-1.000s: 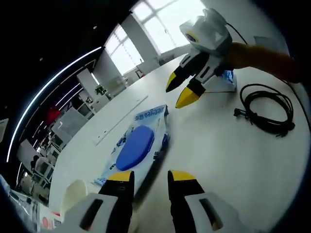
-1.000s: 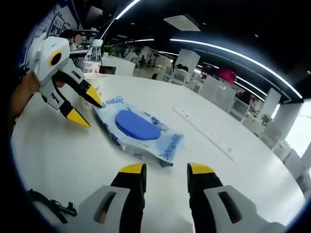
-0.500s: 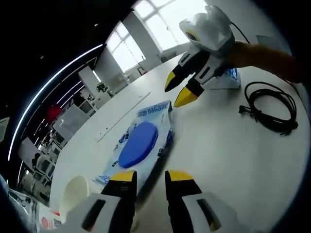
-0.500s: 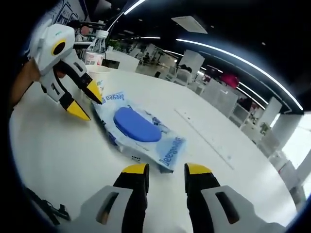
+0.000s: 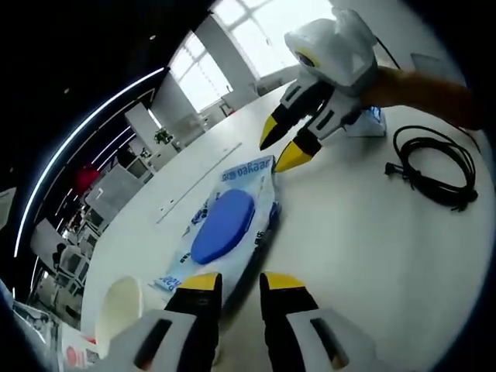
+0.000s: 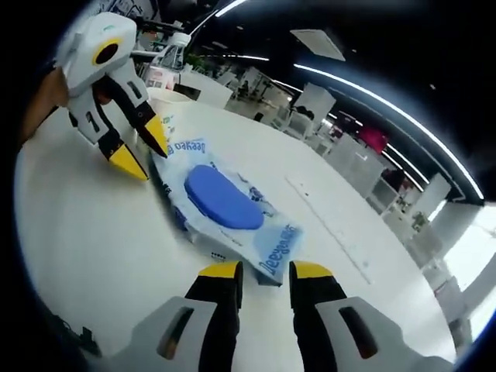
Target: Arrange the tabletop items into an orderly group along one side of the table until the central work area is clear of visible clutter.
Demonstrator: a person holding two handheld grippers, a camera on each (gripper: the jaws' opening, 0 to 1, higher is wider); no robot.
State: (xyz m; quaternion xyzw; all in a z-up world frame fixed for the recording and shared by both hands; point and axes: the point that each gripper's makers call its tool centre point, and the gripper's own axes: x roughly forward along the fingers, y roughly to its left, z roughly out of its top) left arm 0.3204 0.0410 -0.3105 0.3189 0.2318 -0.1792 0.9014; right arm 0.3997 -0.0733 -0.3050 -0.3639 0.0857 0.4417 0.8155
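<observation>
A flat wet-wipes pack (image 5: 225, 225) with a blue oval lid lies on the white table (image 5: 364, 256). My left gripper (image 5: 242, 285) hovers at the pack's near end, jaws a little apart and nothing between them. My right gripper (image 5: 280, 147) reaches in from the top right, open, its yellow tips just beside the pack's far corner. In the right gripper view the same pack (image 6: 225, 203) lies straight ahead of my right gripper (image 6: 265, 271), whose jaws stand slightly apart at its near corner. The left gripper (image 6: 143, 151) hangs open over the pack's far end.
A coiled black cable (image 5: 434, 167) lies to the right of the pack, with a small blue-and-white packet (image 5: 370, 124) behind the right gripper. A paper cup (image 5: 116, 310) stands at the lower left. A bottle (image 6: 174, 66) stands beyond the cup (image 6: 167, 105).
Both grippers have drawn closer to the two ends of the wipes pack. Each gripper's jaws have narrowed a little. The pack has stayed where it was.
</observation>
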